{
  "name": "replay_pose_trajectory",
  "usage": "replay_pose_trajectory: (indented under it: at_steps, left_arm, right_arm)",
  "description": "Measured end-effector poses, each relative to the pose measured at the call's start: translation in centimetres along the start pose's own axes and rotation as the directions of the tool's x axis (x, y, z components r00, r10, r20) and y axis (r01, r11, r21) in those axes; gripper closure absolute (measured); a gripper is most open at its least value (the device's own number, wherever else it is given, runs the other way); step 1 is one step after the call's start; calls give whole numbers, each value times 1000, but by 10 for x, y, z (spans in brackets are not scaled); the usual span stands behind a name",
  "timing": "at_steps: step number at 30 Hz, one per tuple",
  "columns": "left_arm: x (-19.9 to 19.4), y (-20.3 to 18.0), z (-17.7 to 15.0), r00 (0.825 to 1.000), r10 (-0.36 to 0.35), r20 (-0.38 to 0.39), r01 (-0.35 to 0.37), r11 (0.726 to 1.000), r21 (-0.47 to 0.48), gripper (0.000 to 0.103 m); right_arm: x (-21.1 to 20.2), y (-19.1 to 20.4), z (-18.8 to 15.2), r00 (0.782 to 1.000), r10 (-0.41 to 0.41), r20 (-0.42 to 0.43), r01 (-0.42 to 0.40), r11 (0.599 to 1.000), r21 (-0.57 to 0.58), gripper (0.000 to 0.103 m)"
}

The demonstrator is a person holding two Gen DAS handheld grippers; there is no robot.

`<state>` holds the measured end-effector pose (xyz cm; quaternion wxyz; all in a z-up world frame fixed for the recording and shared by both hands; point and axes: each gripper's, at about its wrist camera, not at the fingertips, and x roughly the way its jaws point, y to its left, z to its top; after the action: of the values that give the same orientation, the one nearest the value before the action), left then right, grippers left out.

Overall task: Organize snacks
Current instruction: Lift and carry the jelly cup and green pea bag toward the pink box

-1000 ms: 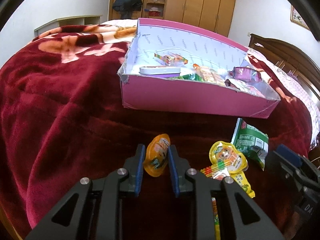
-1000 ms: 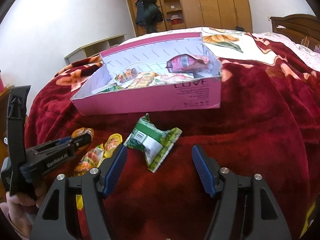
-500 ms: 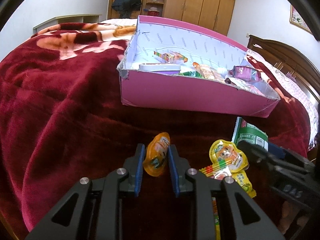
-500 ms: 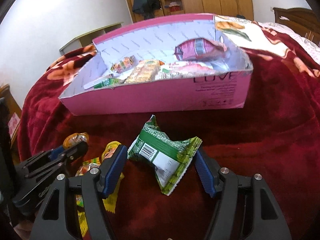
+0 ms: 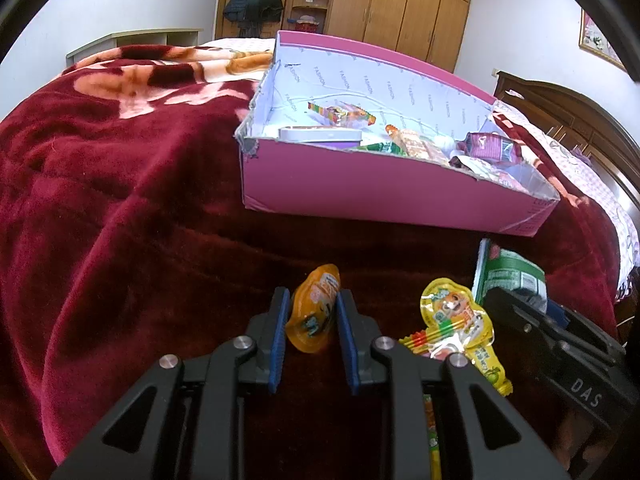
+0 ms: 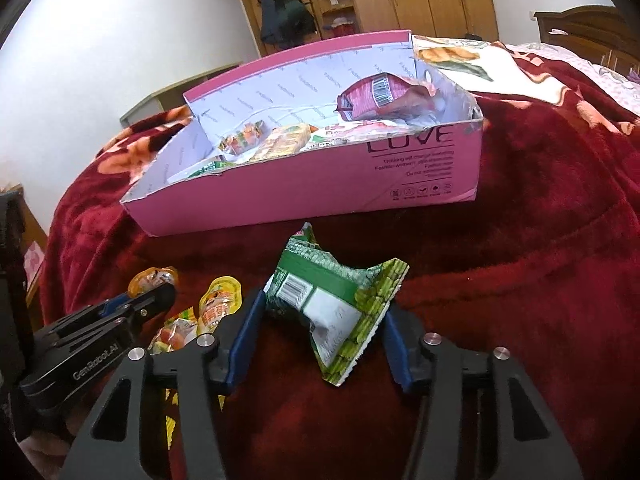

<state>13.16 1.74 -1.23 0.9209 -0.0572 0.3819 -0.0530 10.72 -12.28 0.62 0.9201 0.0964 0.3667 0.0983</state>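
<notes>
I have both claws low over the dark red plush blanket [image 5: 120,208] on the bed, because the loose snacks lie there just in front of the open pink cardboard box [image 6: 320,184], which already holds several packets and is, I judge, where they all belong. My left claw [image 5: 312,320] is narrow and clamped on the small orange jelly pouch [image 5: 314,314], both blue pads pressing its sides, so it looks ready to lift. My right claw [image 6: 320,320] is closing around the crumpled green foil snack packet [image 6: 336,304]; the pads sit at its two edges and look to be just touching, though I can't tell how firm the grip is. A yellow jelly pouch [image 5: 452,312] and a striped candy wrapper [image 5: 432,340] wait on the blanket between the two claws.
</notes>
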Motion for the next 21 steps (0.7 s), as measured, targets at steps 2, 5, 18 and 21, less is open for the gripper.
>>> replay_pose_trajectory:
  at_steps: [2,5,18,21]
  left_arm:
    - [0,0,0,1000,0,1,0,1000,0,78]
    - [0,0,0,1000,-1,3,1,1000,-1,78]
    - [-25,-3,3,998,-11,55,12,1000,-7,81]
    - [-30,-4,5,998,-14,66,14,1000,-5,81]
  right_arm:
    - [-2,-1,-1,1000,9,10,-9,1000,6,50]
    - [-6,-4,-2,999,23,27,-23,999,22,52]
    - [-26,-8,-5,993,50,105,-54,998,35,53]
    - [-30,-8,-7,992,52,113,-57,998,34,53]
